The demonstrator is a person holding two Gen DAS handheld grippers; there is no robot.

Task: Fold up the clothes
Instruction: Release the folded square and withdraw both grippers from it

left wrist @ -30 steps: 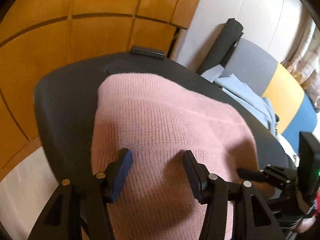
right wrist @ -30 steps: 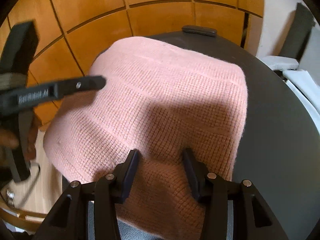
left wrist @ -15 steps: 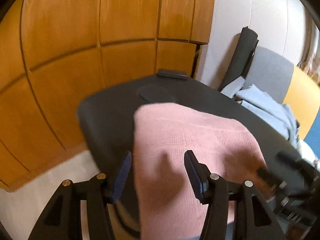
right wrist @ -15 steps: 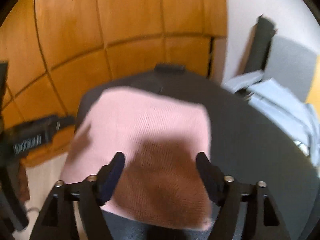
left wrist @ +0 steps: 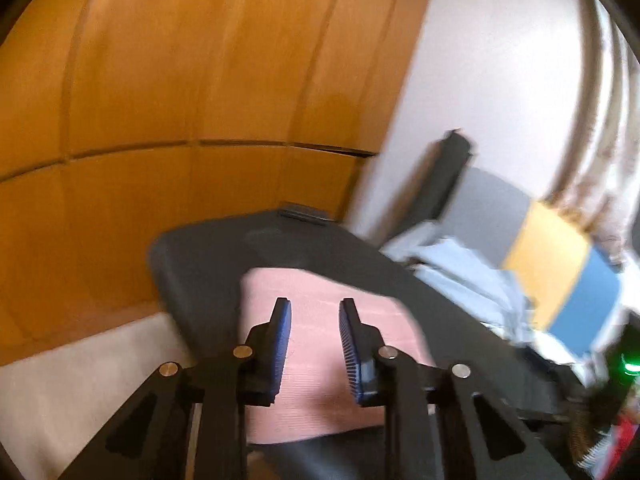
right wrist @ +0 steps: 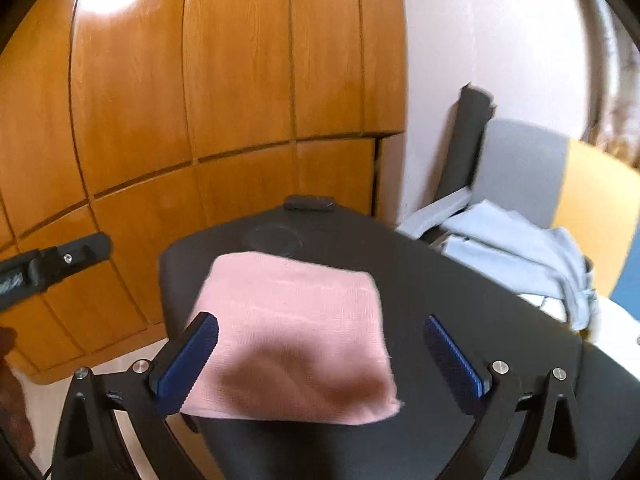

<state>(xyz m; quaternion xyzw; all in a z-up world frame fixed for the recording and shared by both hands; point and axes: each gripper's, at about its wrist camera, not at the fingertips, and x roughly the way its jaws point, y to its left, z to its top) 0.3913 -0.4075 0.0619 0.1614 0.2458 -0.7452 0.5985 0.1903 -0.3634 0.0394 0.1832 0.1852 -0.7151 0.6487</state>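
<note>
A folded pink knit garment (right wrist: 292,328) lies flat on a dark table (right wrist: 460,304); it also shows in the left wrist view (left wrist: 316,360). My right gripper (right wrist: 320,344) is wide open, raised above and in front of the garment, holding nothing. My left gripper (left wrist: 314,320) hangs above the garment with its blue pads (left wrist: 282,340) a narrow gap apart and nothing between them. The left gripper's finger (right wrist: 60,260) shows at the left edge of the right wrist view.
Orange wooden panels (right wrist: 240,80) stand behind the table. A small black object (right wrist: 308,202) lies at the table's far edge. A chair (right wrist: 532,168) with pale blue clothes (right wrist: 520,248) stands to the right. Light floor (left wrist: 60,380) lies left of the table.
Both grippers have lifted and pulled back from the pink garment, which now lies farther below. The right gripper has opened wider; the left gripper's pads have closed in.
</note>
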